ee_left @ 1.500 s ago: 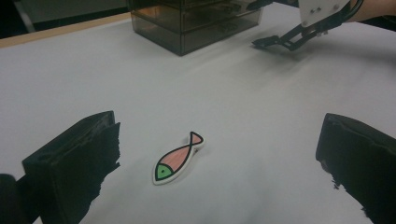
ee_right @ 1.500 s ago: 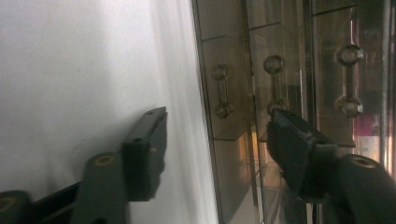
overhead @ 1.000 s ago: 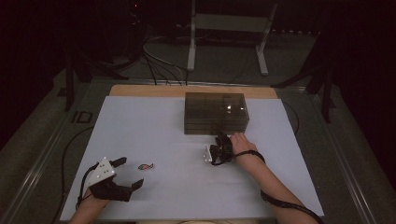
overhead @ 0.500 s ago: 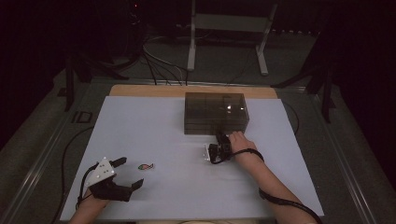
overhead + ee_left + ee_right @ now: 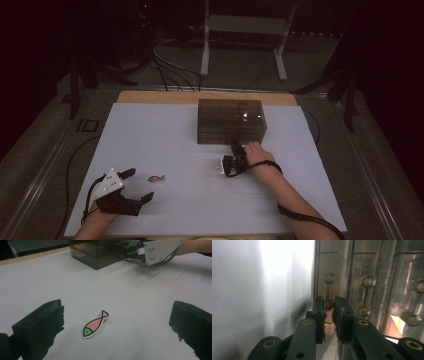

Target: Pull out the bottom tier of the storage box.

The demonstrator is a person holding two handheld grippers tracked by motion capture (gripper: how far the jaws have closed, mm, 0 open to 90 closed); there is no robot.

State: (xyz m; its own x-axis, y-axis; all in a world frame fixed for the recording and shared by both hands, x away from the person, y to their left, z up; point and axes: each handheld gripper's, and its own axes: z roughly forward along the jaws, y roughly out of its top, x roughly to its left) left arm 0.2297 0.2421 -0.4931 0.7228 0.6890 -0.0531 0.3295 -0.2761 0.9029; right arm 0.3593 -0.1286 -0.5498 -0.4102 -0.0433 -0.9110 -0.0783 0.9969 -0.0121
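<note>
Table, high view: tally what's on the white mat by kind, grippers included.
Smoky clear drawer box: 1
Fish-shaped piece, pink with green head: 1
Handheld grippers: 2, the left gripper and the right gripper
Total: 4

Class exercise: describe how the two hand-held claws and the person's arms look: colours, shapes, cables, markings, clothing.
Both claws have black, blocky jaws. The left claw carries a pale three-cornered plate with small dots; the right claw has one too, with screw heads, seen in the left gripper view. A black cable trails along each forearm. Brass-coloured rivets mark the right claw's linkage. No sleeves show.
</note>
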